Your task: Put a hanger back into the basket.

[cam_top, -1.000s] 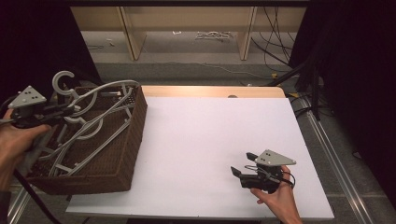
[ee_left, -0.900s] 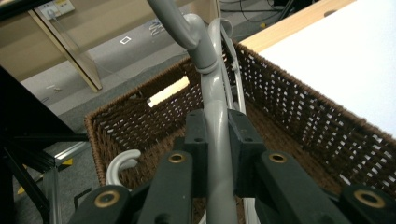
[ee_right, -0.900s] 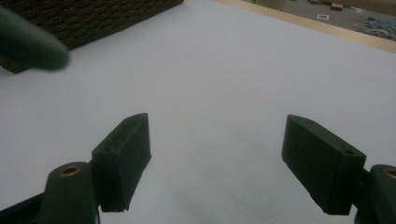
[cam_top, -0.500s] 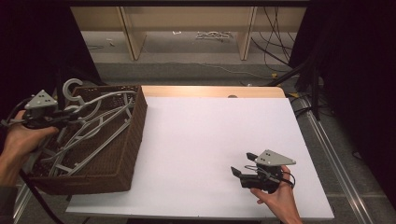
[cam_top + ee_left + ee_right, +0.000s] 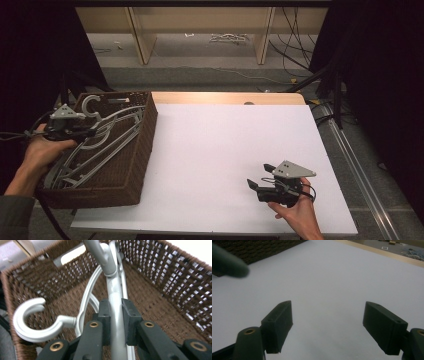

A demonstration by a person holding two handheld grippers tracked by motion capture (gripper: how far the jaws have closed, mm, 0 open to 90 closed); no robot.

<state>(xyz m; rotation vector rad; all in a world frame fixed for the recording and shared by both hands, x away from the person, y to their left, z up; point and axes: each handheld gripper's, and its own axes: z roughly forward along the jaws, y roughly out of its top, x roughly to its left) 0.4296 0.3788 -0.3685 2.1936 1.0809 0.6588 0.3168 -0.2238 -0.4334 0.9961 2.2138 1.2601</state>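
A brown wicker basket (image 5: 137,165) stands at the table's left edge and holds several grey plastic hangers (image 5: 117,136). My left gripper (image 5: 89,132) hovers over the basket's near-left side, shut on the neck of one grey hanger (image 5: 113,290); that hanger's hook rises just past the jaws. Beside it lies another hanger's hook (image 5: 32,322), against the basket wall (image 5: 162,270). My right gripper (image 5: 259,178) rests low over the white table (image 5: 225,145) at the front right, open, with nothing between its jaws (image 5: 328,322).
The white tabletop (image 5: 332,277) stretches from the basket (image 5: 262,247) to the right edge. A wooden strip (image 5: 225,97) runs along its far side. Beyond stand shelf legs (image 5: 264,32) and cables (image 5: 300,30) on the floor. A blurred dark shape (image 5: 227,263) intrudes at the upper left.
My left gripper has moved right and down over the basket, lowering the held hanger in among the others. The right gripper has stayed put.
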